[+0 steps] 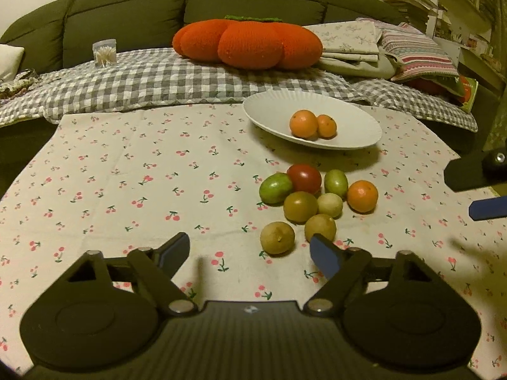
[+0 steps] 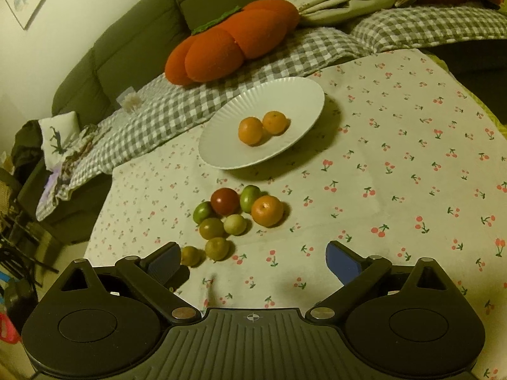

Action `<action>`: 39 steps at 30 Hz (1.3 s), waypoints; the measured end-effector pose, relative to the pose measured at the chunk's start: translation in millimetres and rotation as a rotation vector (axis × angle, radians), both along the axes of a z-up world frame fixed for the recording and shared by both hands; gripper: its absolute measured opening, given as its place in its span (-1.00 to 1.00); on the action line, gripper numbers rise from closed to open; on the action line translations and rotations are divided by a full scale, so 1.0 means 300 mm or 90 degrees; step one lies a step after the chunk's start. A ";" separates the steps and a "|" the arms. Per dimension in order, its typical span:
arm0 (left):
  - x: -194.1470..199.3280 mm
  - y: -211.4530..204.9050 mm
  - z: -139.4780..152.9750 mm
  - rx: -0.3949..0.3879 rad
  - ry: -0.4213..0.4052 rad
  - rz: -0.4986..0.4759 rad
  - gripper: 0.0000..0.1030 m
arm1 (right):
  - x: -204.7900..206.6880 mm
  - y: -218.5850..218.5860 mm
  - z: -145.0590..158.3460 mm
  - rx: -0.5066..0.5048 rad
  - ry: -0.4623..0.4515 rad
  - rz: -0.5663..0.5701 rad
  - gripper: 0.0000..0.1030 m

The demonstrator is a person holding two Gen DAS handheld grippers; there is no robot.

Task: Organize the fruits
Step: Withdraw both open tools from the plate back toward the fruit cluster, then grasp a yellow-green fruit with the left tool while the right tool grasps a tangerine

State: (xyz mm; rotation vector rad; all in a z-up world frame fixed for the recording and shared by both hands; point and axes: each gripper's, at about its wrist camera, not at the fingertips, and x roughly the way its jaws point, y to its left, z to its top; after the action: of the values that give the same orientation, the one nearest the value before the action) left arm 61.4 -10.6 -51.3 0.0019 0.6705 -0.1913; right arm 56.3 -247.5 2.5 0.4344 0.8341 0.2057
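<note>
Fruits are what I am sorting, and both of my tongs hang over them with nothing in their grip. My left gripper [image 1: 250, 255] has its jaws apart, with only cherry-print tablecloth [image 1: 126, 174] between the blue pads; the nearest yellow-brown fruit [image 1: 277, 237] sits just ahead of the gap, and a second one [image 1: 320, 227] sits right behind the right-hand pad. My right gripper [image 2: 253, 262] is spread wide too and empty, with the same nearest fruit [image 2: 190, 256] partly hidden behind its left finger.

Beyond the tips lies the loose cluster on the cloth: two green fruits [image 1: 275, 187] [image 1: 336, 183], a dark red one [image 1: 304, 178], an olive-brown one [image 1: 300, 206], a pale one [image 1: 330, 205], all touching or nearly so, and a mandarin [image 1: 362, 196] at the right edge of the group. Farther back stands the white plate [image 1: 272, 107], already holding two mandarins [image 1: 303, 123] [image 1: 326, 125] side by side. Behind that come the checked blanket [image 1: 142, 82] and the orange pumpkin cushion [image 1: 247, 44] on the sofa.

Since the plate carries only mandarins, I judge the remaining one to be the likely next pick, and my right gripper has the cleaner line to it. To do it well I would come in from the open right side, straddle it so the pads meet its widest part, and close gently; a pad nudging the pale or green neighbour could set the round fruits rolling. If I take the nearest fruit with the left instead, I should shift right to centre it first.
</note>
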 end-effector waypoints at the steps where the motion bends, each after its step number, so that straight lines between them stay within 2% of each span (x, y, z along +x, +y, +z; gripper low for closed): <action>1: 0.006 -0.002 -0.005 0.001 0.001 -0.002 0.47 | 0.003 -0.001 -0.003 -0.002 0.002 -0.002 0.92; 6: 0.031 -0.010 -0.028 -0.007 0.015 -0.006 0.08 | 0.019 -0.003 -0.016 -0.001 0.011 -0.006 0.92; 8: 0.038 -0.009 -0.035 -0.022 0.017 -0.013 -0.02 | 0.025 0.001 -0.019 -0.003 0.012 -0.006 0.92; 13: 0.044 -0.011 -0.029 -0.053 0.010 -0.023 -0.46 | 0.047 0.005 -0.031 -0.002 0.017 -0.009 0.92; 17: 0.047 -0.011 -0.031 -0.065 0.007 -0.030 -0.55 | 0.073 0.004 -0.047 -0.007 0.021 -0.023 0.92; 21: 0.046 -0.011 -0.034 -0.065 0.001 -0.034 -0.55 | 0.105 0.001 -0.068 0.000 0.030 -0.037 0.92; 25: 0.053 -0.012 -0.044 -0.067 0.009 -0.035 -0.42 | 0.135 0.012 -0.084 -0.002 0.030 -0.047 0.92; 28: 0.054 -0.019 -0.049 -0.060 0.008 -0.041 -0.42 | 0.158 0.027 -0.096 -0.012 0.028 -0.050 0.91; 33: 0.059 -0.023 -0.051 -0.063 0.006 -0.048 -0.53 | 0.190 0.056 -0.122 -0.037 0.029 -0.046 0.87; 36: 0.061 -0.024 -0.051 -0.062 0.005 -0.049 -0.53 | 0.208 0.070 -0.138 -0.048 0.032 -0.042 0.69; 39: 0.061 -0.020 -0.051 -0.063 0.004 -0.047 -0.54 | 0.221 0.081 -0.150 -0.058 0.031 -0.040 0.39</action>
State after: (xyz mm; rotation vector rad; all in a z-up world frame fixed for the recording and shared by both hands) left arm 79.7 -16.6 -66.5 -0.0684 0.6667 -0.2947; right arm 122.6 -223.3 -42.4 0.3804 0.8721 0.0992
